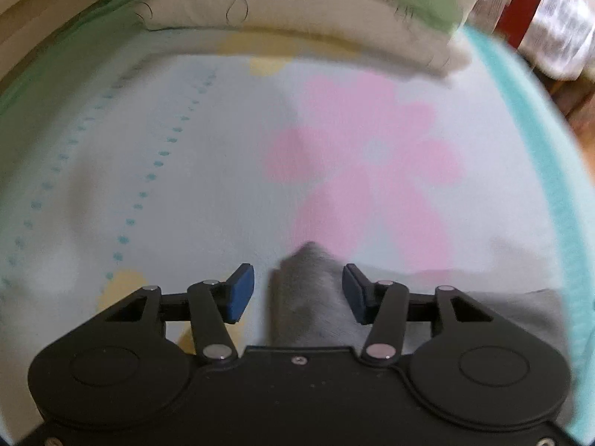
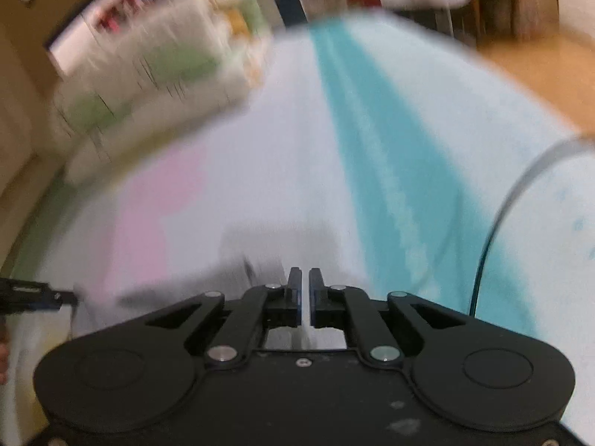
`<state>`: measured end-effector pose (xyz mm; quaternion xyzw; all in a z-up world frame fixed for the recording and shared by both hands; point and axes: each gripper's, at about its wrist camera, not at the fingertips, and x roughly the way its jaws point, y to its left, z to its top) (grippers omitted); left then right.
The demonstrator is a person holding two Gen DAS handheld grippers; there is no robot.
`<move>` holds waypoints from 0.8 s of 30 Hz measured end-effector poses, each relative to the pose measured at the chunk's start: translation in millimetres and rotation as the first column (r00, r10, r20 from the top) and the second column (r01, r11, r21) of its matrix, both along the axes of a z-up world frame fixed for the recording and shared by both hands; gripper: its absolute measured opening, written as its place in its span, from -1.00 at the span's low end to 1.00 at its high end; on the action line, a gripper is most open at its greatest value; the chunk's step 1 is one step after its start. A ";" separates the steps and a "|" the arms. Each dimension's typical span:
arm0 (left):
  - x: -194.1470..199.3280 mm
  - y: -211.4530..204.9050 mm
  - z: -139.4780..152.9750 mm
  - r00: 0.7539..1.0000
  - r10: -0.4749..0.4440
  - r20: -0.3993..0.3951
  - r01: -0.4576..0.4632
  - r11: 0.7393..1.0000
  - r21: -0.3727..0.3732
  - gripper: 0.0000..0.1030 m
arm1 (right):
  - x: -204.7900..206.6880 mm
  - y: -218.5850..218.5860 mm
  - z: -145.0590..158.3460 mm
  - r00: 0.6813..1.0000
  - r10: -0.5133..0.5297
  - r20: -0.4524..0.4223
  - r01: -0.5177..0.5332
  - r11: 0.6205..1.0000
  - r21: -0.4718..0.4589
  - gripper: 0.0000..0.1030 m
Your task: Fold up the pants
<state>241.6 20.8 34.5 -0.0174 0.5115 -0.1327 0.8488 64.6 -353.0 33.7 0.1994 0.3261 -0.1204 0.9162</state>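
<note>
The grey pants lie on the flower-print bed sheet. A raised fold of them pokes up between the fingers of my left gripper. That gripper is open: its left blue pad stands clear of the cloth, and its right pad sits right beside it. More grey cloth spreads to the lower right. The right wrist view is blurred. There my right gripper has its fingers almost together with only a thin slit, above a grey smear of the pants. I cannot tell whether cloth is in the slit.
A folded cream quilt with green print lies along the far side of the bed. A teal band runs down the sheet near the bed's edge, with wood floor beyond. A thin cable curves at the right. The left gripper's tip shows at the left edge.
</note>
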 end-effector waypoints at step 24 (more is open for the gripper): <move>-33.4 30.4 -38.0 0.971 -0.151 -0.186 0.151 0.988 -0.014 0.58 | -3.9 -22.0 -10.0 0.964 0.211 -0.159 -0.178 0.964 0.198 -0.03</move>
